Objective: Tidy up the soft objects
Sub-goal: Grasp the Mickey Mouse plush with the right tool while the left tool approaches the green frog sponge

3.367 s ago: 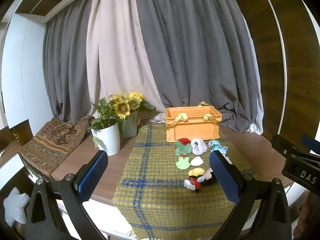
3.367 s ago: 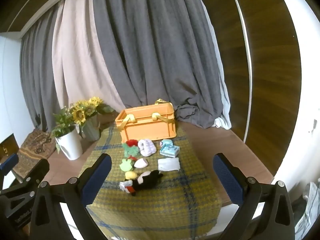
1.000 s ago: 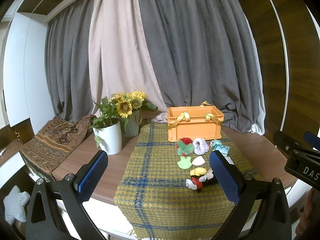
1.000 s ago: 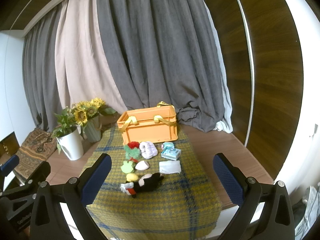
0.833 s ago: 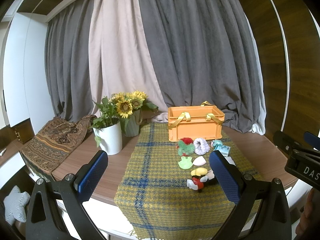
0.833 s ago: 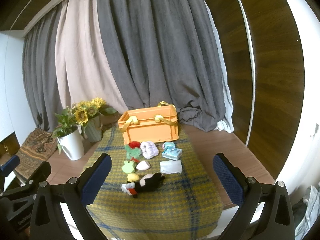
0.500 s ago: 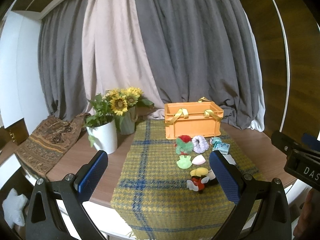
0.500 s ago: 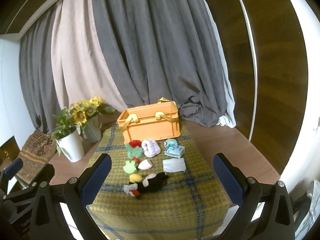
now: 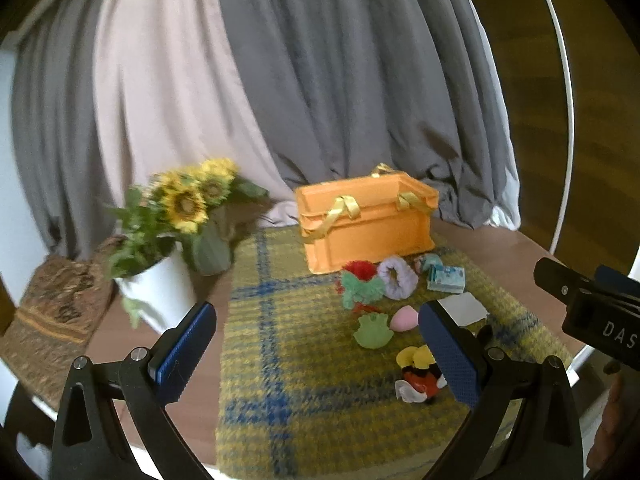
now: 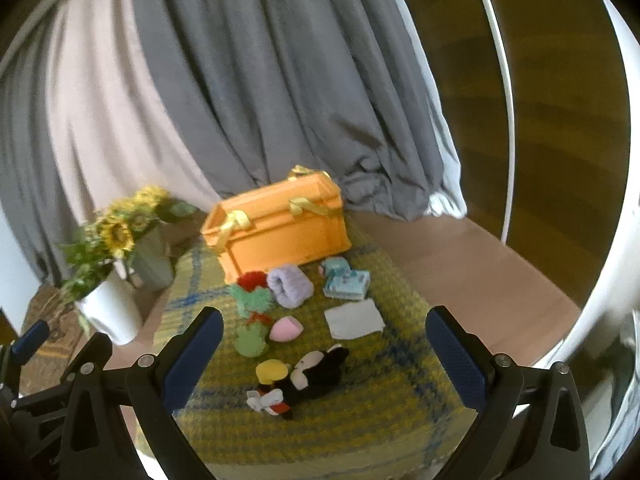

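Observation:
An orange basket (image 9: 366,228) (image 10: 280,228) with yellow handles stands at the back of a yellow-and-blue plaid cloth (image 9: 296,364) (image 10: 372,404). In front of it lie several soft things: a mouse plush (image 10: 306,378) (image 9: 418,374), a green frog shape (image 9: 374,332) (image 10: 250,340), a pink sponge (image 9: 404,318) (image 10: 285,329), a purple scrunchie (image 9: 397,278) (image 10: 290,284), a red-and-green plush (image 9: 360,284) (image 10: 252,292), a white folded cloth (image 10: 354,319) (image 9: 464,308) and a teal pack (image 10: 346,280) (image 9: 446,279). My left gripper (image 9: 316,354) and right gripper (image 10: 324,358) are both open, held short of the cloth's near edge, with nothing in them.
A white pot of sunflowers (image 9: 160,280) (image 10: 112,312) and a green vase (image 9: 210,250) stand left of the cloth on the brown table (image 10: 460,264). A patterned cushion (image 9: 52,312) lies far left. Grey and pink curtains hang behind. The right gripper's body (image 9: 588,304) shows at the left view's right edge.
Both grippers have moved forward and tilted toward the table, so the basket and soft things look larger and nearer. Nothing on the cloth has moved.

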Demonstrator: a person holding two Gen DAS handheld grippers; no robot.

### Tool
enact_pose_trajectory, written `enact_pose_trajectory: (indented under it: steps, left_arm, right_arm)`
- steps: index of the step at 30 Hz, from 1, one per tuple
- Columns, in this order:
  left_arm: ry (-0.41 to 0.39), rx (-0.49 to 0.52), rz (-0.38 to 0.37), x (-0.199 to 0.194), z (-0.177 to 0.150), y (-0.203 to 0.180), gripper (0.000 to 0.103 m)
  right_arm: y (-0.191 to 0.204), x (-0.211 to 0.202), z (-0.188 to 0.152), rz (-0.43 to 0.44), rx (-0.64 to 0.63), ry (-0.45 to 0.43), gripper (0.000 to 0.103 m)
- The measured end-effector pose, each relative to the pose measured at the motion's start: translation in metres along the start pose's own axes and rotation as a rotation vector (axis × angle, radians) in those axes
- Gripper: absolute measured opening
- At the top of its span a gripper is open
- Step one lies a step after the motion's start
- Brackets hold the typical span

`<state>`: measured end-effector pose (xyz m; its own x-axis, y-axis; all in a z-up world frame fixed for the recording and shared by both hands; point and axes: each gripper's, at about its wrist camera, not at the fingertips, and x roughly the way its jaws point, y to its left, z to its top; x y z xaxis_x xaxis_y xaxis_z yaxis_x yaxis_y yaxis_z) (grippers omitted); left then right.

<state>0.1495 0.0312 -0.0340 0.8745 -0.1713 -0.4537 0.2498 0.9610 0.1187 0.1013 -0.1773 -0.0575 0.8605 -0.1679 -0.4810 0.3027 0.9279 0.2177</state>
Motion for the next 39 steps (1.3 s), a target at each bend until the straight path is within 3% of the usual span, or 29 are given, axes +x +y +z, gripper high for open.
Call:
enact_pose_trajectory:
  steps: [12, 18, 23, 32, 39]
  left_arm:
    - [0.098, 0.105, -0.247, 0.103, -0.001, 0.008, 0.102]
    - [0.174, 0.103, -0.362, 0.149, -0.010, 0.002, 0.096]
    - [0.224, 0.111, -0.403, 0.177, -0.020, -0.007, 0.092]
    - [0.314, 0.118, -0.423, 0.216, -0.040, -0.025, 0.083]
    - [0.363, 0.118, -0.423, 0.234, -0.049, -0.036, 0.073]
  right_arm:
    - [0.016, 0.068, -0.016, -0.125, 0.168, 0.110, 0.096]
    - [0.016, 0.093, -0.031, -0.196, 0.259, 0.157, 0.091]
    - [0.011, 0.109, -0.041, -0.242, 0.323, 0.188, 0.083]
    - [-0.003, 0.143, -0.069, -0.236, 0.495, 0.283, 0.069]
    - [-0.004, 0.154, -0.079, -0.225, 0.544, 0.308, 0.069]
